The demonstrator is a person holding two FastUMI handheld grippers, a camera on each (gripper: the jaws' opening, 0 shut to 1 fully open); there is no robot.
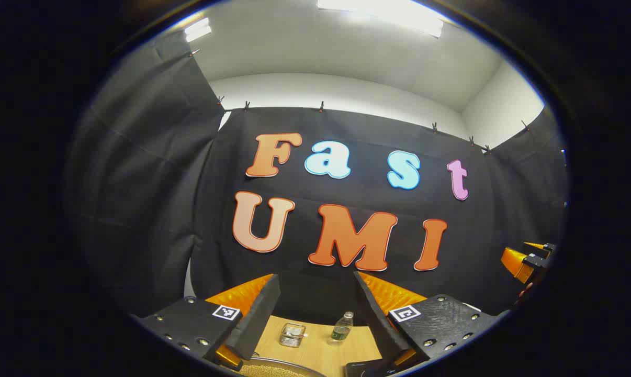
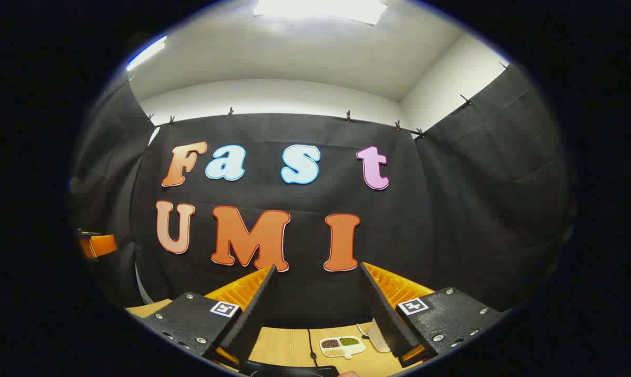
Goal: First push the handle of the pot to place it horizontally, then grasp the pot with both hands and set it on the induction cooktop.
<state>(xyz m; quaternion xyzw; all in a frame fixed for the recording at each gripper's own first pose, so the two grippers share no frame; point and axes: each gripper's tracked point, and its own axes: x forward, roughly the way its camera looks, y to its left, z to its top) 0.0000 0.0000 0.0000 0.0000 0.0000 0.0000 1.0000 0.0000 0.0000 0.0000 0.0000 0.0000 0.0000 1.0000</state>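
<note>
Both the left gripper (image 1: 315, 314) and the right gripper (image 2: 318, 309) are open, holding nothing, raised above the table (image 1: 315, 351). The pot (image 1: 279, 368) sits at the table's near edge; lower slowly and push its handle sideways.

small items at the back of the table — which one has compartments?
The white divided dish in the right gripper view: it holds dark and green contents in separate sections. The bottle stands upright, and the small clear container beside it shows no divisions.
</note>
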